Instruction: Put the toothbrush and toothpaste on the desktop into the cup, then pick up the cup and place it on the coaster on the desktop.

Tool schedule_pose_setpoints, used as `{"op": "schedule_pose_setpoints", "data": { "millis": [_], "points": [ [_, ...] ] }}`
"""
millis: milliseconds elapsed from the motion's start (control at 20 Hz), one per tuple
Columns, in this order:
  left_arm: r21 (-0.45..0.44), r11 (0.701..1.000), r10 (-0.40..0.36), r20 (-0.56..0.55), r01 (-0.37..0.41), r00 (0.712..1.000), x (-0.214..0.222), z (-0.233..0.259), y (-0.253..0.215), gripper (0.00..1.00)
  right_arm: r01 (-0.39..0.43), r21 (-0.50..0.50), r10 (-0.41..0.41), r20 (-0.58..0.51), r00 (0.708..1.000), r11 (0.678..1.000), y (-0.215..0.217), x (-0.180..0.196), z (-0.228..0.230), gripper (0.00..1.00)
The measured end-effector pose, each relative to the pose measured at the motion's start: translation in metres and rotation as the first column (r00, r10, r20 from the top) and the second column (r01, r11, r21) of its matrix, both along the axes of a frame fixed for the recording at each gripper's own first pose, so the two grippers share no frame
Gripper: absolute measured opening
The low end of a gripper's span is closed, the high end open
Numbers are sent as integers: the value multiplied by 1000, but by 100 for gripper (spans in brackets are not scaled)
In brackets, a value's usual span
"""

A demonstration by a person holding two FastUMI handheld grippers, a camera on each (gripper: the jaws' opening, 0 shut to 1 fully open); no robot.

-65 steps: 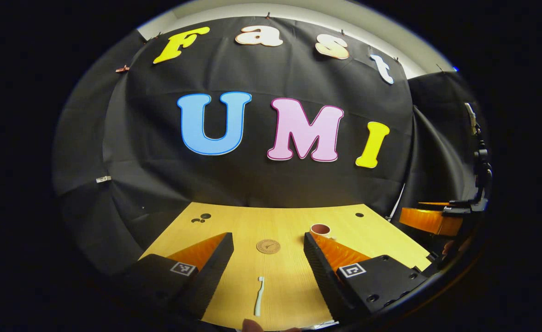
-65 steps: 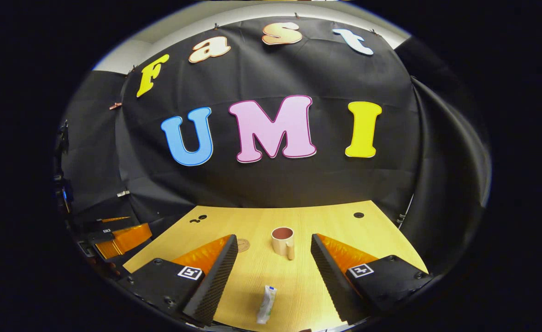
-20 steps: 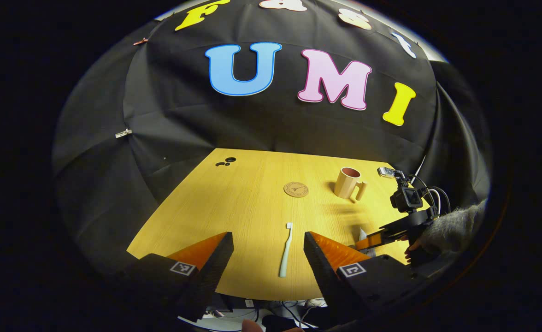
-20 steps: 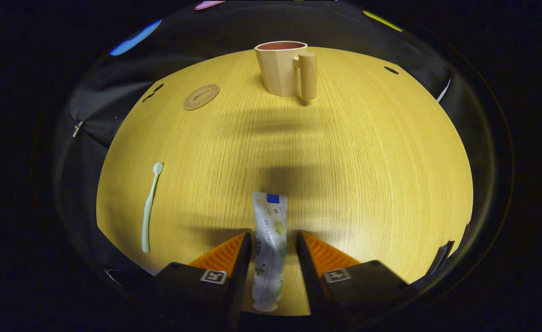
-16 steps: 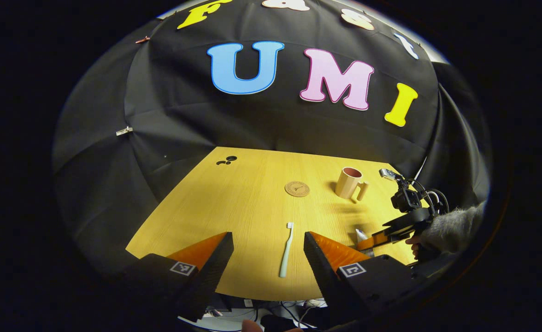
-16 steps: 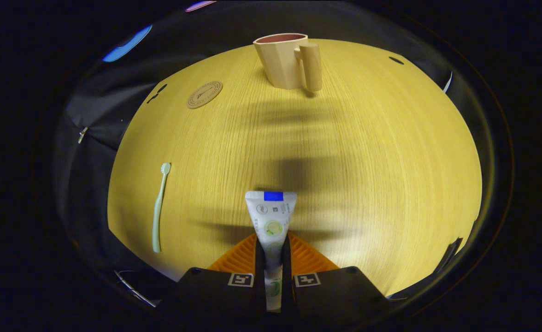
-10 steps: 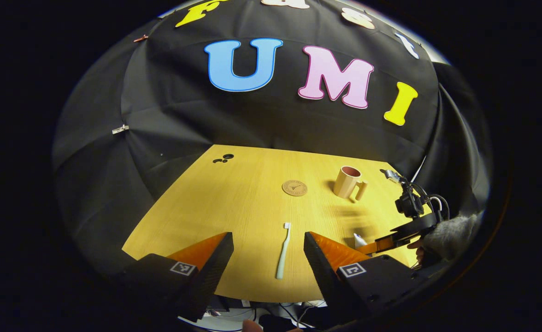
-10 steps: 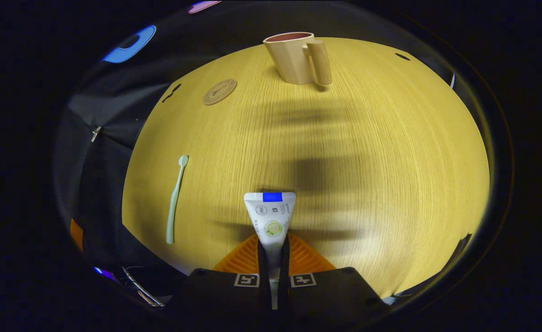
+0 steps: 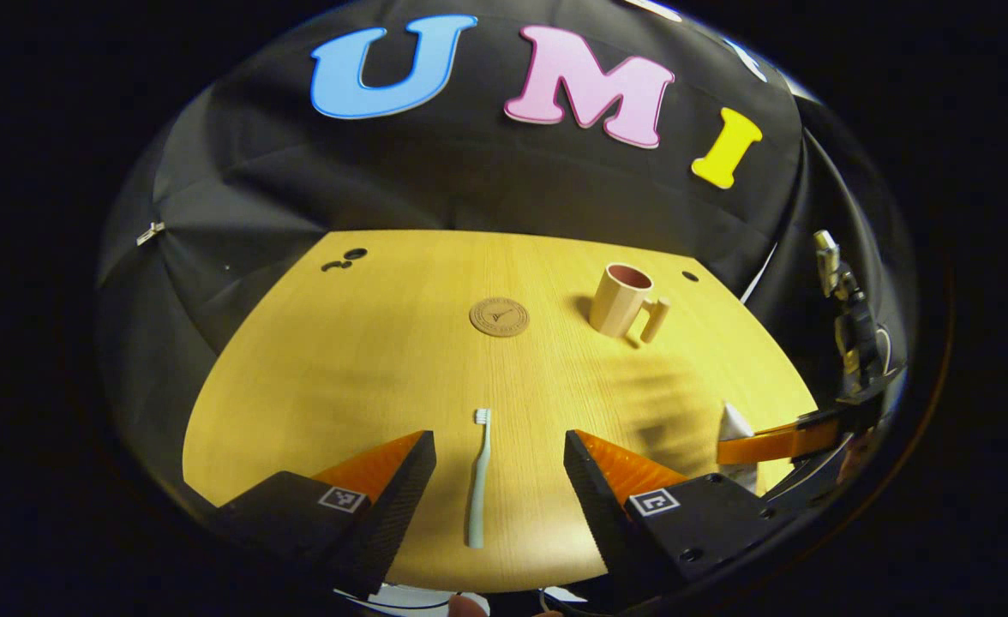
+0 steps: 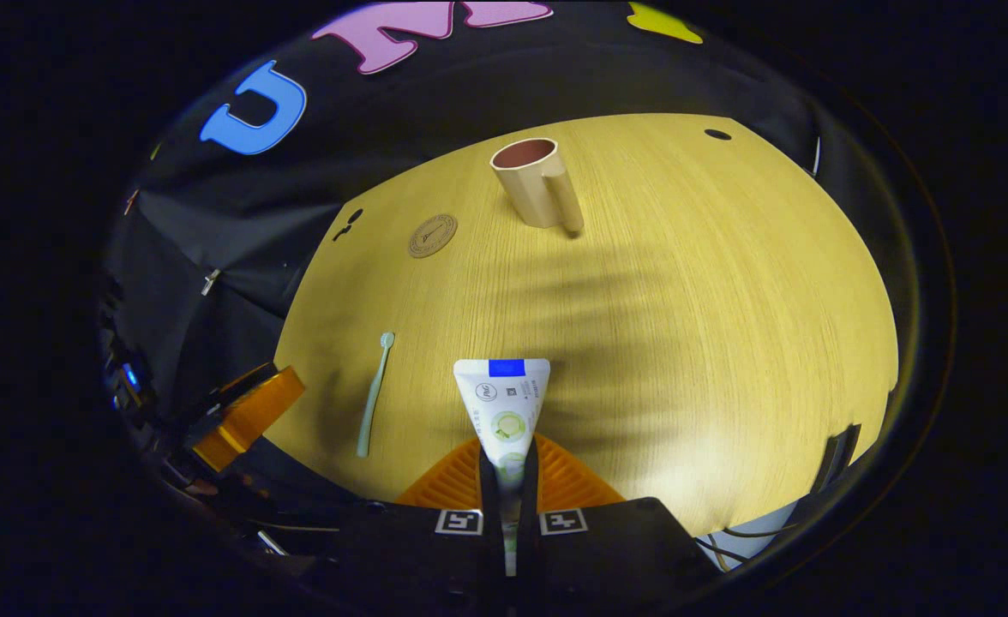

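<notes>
Over the near edge of the wooden desktop (image 9: 367, 360), on our left side, the left gripper (image 9: 497, 463) hangs with its fingers spread wide and nothing between them; the pale toothbrush (image 9: 477, 476) lies flat on the wood between them, bristle end pointing away from us. Moving right across the left gripper view, the round coaster (image 9: 499, 316) sits bare toward the middle of the desktop, and just to its right stands the beige cup (image 9: 619, 298), upright, mouth open, handle turned toward us. Farther right, the right gripper (image 10: 508, 467) is pinching the toothpaste tube (image 10: 504, 398) low on its body, both fingers pressed on it, the flat crimped end sticking out ahead and lifted clear of the wood.

We judge the step in hand to be carrying the toothpaste to the cup. To do it well we should hold the squeeze steady, since the soft tube may slip or fold, bring it above the cup's mouth, tip it end-down, and let go only when the tube is well inside the rim. We should come in from above, clear of the handle, so the light cup is not nudged or toppled. The left gripper can then drop onto the toothbrush handle
</notes>
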State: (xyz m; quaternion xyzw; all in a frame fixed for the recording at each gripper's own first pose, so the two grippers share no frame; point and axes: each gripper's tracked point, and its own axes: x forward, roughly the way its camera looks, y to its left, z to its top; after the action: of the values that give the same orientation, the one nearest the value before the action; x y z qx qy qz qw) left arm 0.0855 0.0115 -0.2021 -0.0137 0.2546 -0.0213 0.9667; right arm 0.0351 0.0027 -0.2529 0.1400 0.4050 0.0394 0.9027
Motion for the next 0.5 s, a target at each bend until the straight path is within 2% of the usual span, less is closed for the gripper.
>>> {"op": "schedule_pose_setpoints", "data": {
  "millis": [250,500],
  "points": [
    [48,998,-23,-109,29,994,28,-41,-2,93,47,22,-47,4,999,999,-21,-11,3,9],
    [98,995,-15,-194,34,981,35,-72,5,92,79,40,-80,3,997,996,-37,-20,5,9]
  ]
}}
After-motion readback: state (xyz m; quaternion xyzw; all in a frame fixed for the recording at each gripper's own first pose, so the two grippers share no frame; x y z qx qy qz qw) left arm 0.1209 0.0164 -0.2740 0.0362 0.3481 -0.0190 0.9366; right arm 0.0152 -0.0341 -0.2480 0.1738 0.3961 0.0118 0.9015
